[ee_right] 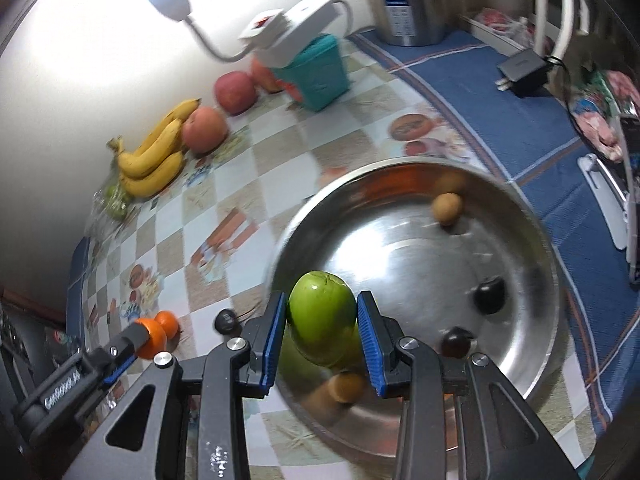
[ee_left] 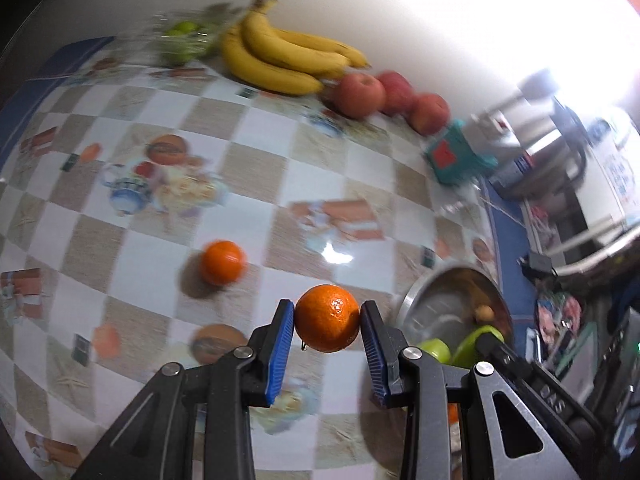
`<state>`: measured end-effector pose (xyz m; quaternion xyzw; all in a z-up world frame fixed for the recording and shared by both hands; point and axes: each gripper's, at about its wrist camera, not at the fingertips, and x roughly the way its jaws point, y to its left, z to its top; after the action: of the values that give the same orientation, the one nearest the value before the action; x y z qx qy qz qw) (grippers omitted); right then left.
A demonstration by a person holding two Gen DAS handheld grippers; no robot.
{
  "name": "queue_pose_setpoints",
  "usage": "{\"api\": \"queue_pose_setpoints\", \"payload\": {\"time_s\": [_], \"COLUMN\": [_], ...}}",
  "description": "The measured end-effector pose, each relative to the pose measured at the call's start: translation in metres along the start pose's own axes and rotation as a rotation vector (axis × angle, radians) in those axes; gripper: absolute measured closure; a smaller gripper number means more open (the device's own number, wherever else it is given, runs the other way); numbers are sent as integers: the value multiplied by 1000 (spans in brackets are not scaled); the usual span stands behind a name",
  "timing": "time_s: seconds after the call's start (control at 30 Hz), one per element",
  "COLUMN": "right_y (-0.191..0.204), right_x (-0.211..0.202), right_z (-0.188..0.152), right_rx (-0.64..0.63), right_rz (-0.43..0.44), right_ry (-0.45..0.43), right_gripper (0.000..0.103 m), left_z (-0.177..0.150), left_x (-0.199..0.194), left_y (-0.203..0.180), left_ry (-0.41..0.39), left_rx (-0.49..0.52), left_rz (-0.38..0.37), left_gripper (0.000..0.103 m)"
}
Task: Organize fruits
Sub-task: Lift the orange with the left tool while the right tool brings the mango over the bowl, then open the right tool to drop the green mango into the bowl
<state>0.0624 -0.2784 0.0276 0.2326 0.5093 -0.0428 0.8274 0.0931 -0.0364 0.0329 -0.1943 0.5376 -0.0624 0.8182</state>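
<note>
My left gripper (ee_left: pixel 328 318) is shut on an orange (ee_left: pixel 327 317) and holds it above the checkered tablecloth. A second orange (ee_left: pixel 222 261) lies on the cloth to its left. My right gripper (ee_right: pixel 322 320) is shut on a green fruit (ee_right: pixel 322 316) over the near rim of a steel bowl (ee_right: pixel 532 240). In the bowl lie two small brown fruits (ee_right: pixel 447 208) (ee_right: pixel 345 387) and two dark plums (ee_right: pixel 489 295) (ee_right: pixel 457 342). The left gripper with its orange (ee_right: pixel 154 334) also shows in the right wrist view, left of the bowl.
Bananas (ee_left: pixel 286 56), three red apples (ee_left: pixel 360 95) and bagged green fruit (ee_left: pixel 184 40) line the wall. A teal box (ee_right: pixel 316 70) with a white lamp base on it stands by the apples. A dark plum (ee_right: pixel 226 321) lies on the cloth. A kettle (ee_right: pixel 412 4) and charger (ee_right: pixel 522 72) sit on the blue border.
</note>
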Motion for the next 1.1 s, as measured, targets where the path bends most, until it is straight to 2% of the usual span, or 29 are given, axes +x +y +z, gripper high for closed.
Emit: {"api": "queue_pose_setpoints", "payload": {"time_s": [0.3,0.53,0.67,1.1], "right_y": [-53,-78,-81,-81], "right_x": [-13,-19,-17,7], "right_z": [13,18,20,15], "right_rx": [120,164,161,142], "right_rz": [-26,-35,-18,-33], "right_ry": [-32,-50,-57,19], "right_gripper": [66,66,65,65], "left_z": [-28,-50,-59,-75], "left_x": [16,32,44,72], "left_y": [-69,-102,-113,-124], "left_ry": [47,108,147,214], "left_rx": [193,278,288,311], "left_rz": [-70,-120,-139,-96], "left_gripper": [66,66,66,66]}}
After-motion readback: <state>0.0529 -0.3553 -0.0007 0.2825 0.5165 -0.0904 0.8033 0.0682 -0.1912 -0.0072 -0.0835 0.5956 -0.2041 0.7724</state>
